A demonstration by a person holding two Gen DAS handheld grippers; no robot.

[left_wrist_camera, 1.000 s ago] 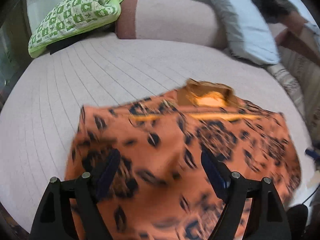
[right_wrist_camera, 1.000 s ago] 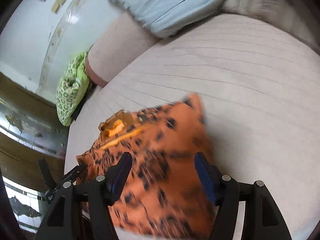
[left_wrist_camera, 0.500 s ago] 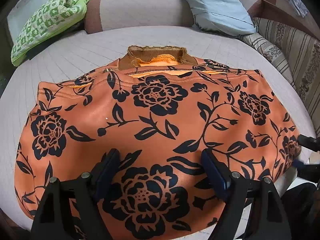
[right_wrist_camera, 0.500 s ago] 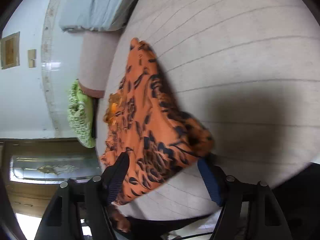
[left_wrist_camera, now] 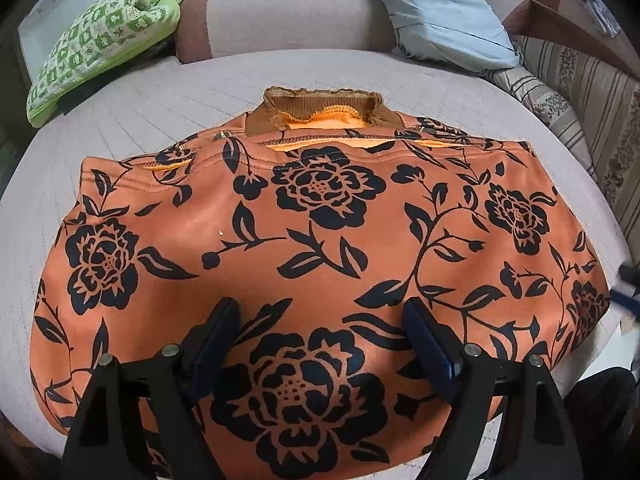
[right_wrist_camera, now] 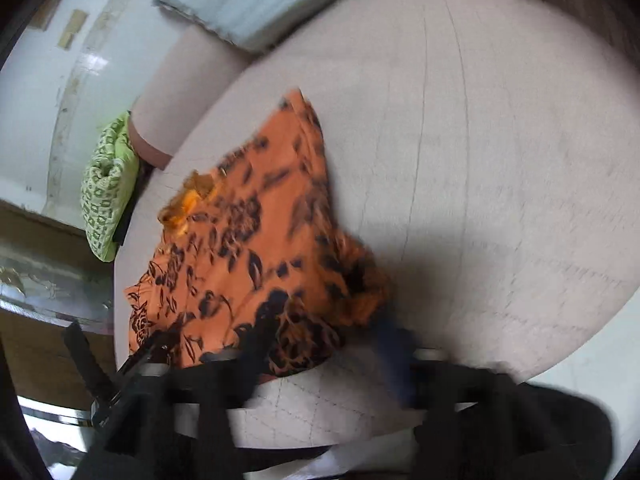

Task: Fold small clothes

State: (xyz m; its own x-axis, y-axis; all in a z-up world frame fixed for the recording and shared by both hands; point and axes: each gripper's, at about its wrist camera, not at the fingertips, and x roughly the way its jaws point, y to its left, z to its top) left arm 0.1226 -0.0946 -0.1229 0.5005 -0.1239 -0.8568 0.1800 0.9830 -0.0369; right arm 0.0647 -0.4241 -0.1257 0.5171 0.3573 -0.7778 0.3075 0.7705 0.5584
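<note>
Since 0.5 s ago the right gripper (right_wrist_camera: 324,344) has swung round, view blurred; fingers apart, holding nothing, at garment's near right corner. Orange floral top (left_wrist_camera: 320,248) lies flat on bed (left_wrist_camera: 132,100), collar far side. Left gripper (left_wrist_camera: 320,332) spread apart over hem. Bare mattress on R side & behind collar.

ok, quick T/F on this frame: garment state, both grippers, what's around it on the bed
1. The orange black-flowered garment lies spread on the pale quilted bed. True.
2. The left gripper is shut on the garment. False: its jaws stand open above the cloth.
3. The brown ribbed collar points away from the left gripper. True.
4. The green patterned cushion sits on the garment. False: it lies apart, at the bed's far edge.
5. The right gripper is open. True, though blurred.
</note>
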